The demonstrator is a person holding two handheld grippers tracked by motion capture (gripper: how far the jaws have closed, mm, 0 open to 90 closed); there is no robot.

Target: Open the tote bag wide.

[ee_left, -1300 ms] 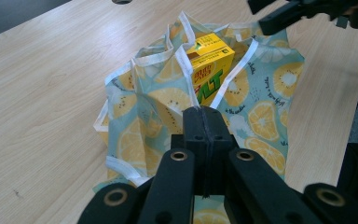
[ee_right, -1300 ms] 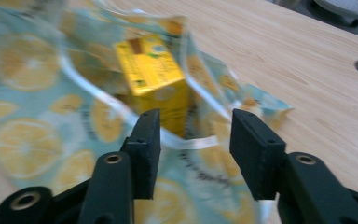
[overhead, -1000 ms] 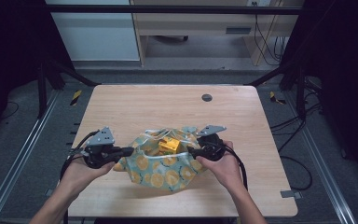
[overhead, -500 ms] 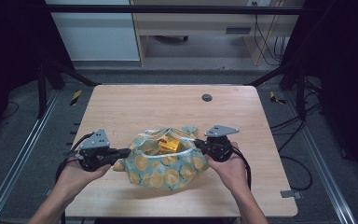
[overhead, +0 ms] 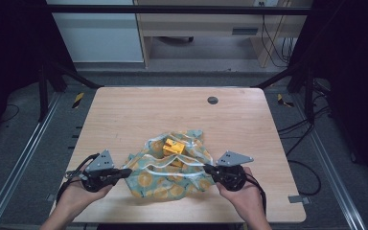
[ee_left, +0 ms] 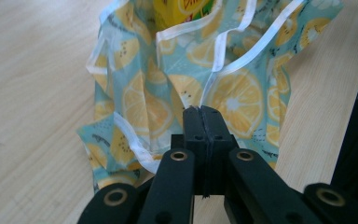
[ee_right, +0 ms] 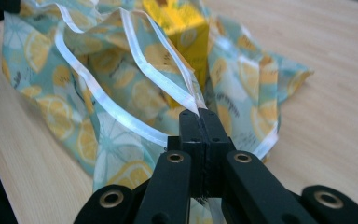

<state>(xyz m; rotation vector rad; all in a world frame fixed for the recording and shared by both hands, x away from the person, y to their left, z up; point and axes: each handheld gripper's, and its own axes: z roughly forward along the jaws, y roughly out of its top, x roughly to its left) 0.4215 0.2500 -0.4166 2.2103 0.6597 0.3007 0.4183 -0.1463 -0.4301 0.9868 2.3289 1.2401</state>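
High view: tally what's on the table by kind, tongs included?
Lemon-print bag: 1
Yellow carton inside the bag: 1
Tongs: 2, left tongs and right tongs, each shut on the bag's white-trimmed edge
Dark round grommet in the tabletop: 1
Total: 5

yellow box (overhead: 173,147): lower part hidden in lemon-print bag (overhead: 172,175) | box print cut off, left claw view

One lemon-print bag (overhead: 172,170), one yellow carton (overhead: 173,147), two grippers, one table (overhead: 139,110)
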